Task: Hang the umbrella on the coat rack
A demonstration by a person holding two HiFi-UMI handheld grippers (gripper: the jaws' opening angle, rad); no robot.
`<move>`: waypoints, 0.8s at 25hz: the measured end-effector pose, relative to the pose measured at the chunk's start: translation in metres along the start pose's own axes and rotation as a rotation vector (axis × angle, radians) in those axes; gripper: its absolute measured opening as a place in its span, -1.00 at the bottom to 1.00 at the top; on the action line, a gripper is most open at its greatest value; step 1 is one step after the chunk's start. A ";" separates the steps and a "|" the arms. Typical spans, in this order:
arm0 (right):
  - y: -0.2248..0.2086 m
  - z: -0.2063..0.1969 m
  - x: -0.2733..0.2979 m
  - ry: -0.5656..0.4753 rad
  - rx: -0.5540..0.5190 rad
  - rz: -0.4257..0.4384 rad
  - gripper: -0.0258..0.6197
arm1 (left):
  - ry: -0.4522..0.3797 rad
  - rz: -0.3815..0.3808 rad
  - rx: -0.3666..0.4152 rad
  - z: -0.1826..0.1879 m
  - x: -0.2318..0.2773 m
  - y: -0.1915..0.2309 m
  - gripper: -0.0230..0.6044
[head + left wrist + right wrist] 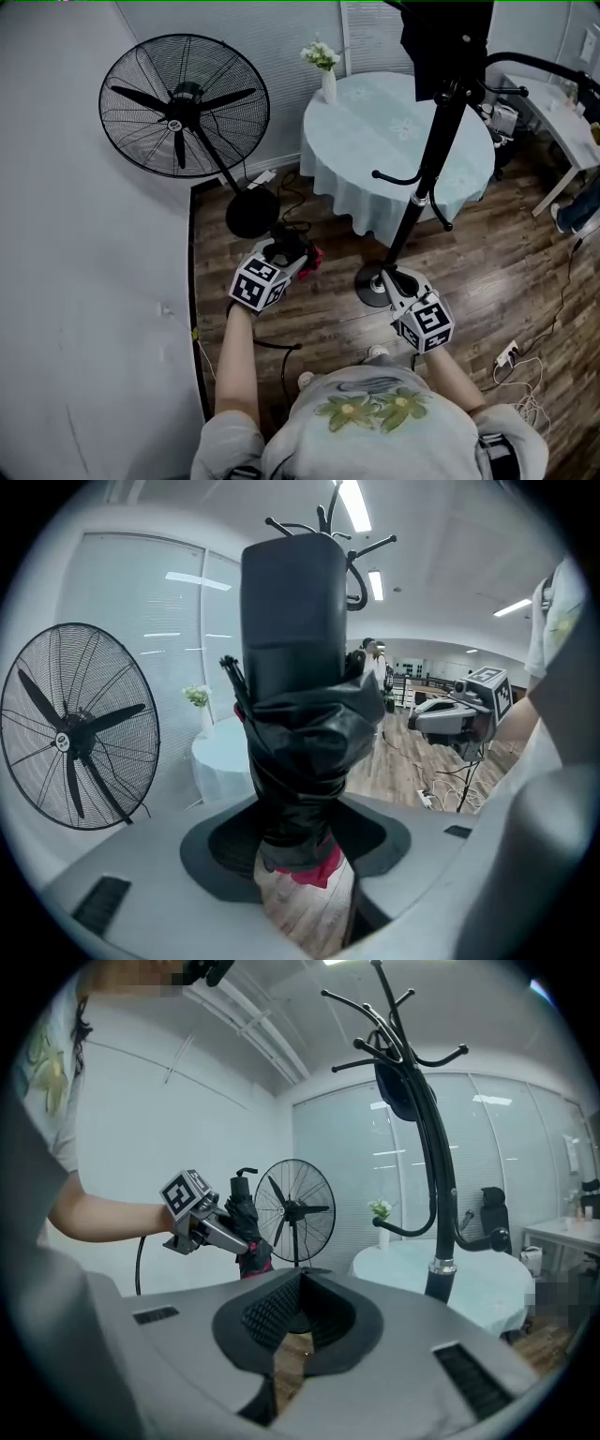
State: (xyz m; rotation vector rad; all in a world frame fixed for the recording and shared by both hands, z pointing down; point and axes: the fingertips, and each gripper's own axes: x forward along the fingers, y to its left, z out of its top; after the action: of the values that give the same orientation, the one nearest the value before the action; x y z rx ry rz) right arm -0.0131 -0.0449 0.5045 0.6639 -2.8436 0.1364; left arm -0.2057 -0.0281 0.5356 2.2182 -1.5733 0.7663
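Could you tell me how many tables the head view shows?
2: a round table behind the coat rack, and a white desk at the right edge. Others may be out of frame.

In the head view the left gripper (284,255) hides most of the umbrella (312,258); the rack (424,178) is cut off at the top.

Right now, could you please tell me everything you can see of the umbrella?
The umbrella is a folded compact one: glossy black canopy wrapped tight, a smooth dark block-like end pointing away from the gripper, a pink-red bit at the near end. The left gripper clamps the wrapped canopy between its jaws. It is held in the air, left of the coat rack in the head view and apart from it.
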 end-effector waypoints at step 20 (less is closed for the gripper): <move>-0.064 0.003 0.014 0.009 -0.066 0.118 -0.91 | 0.023 0.010 -0.027 0.052 0.089 -0.021 -0.22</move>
State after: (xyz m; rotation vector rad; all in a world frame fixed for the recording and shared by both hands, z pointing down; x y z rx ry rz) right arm 0.0026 -0.1083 0.5074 0.4814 -2.8645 0.0646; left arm -0.1512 -0.1170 0.5470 2.1767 -1.5763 0.7661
